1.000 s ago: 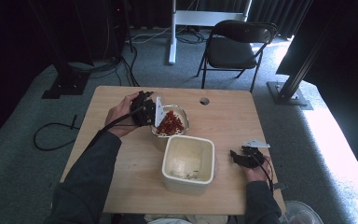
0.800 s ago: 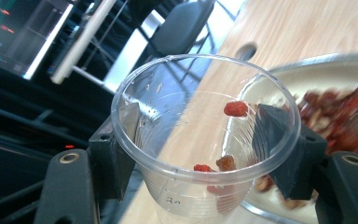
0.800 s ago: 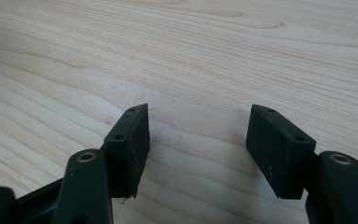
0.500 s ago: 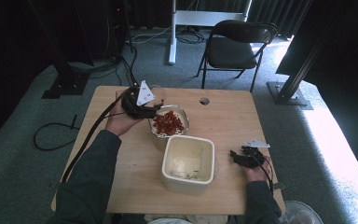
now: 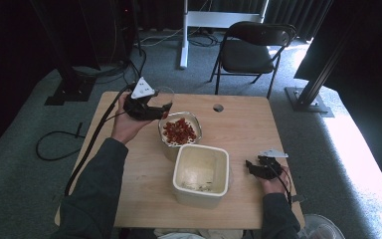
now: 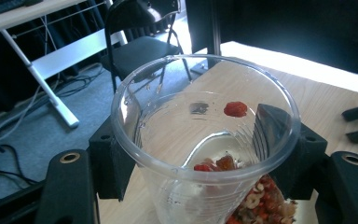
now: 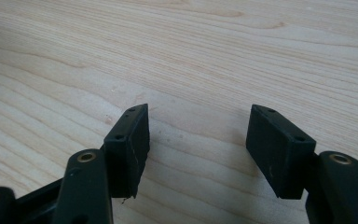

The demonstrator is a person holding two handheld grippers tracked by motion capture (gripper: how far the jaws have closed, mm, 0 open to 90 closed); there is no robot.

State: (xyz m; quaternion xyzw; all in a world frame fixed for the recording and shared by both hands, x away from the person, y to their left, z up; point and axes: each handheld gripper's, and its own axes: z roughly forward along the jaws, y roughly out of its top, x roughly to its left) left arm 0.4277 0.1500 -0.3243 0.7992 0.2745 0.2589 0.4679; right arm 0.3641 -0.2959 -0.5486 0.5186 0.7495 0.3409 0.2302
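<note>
Left gripper (image 6: 200, 154) clamps clear cup (image 6: 205, 140); its base cut off. Right gripper (image 7: 198, 149) gapes empty over table (image 7: 214, 56); bowl (image 5: 180, 130) part-hidden.

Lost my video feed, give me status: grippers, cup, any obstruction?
Left gripper shut on clear cup, nearly empty, above bowl of red mix. Right gripper open, resting on table. White tub close by.

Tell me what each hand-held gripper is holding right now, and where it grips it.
The left hand-held gripper clamps a clear plastic cup by its sides, below the rim. The right hand-held gripper holds nothing.
</note>
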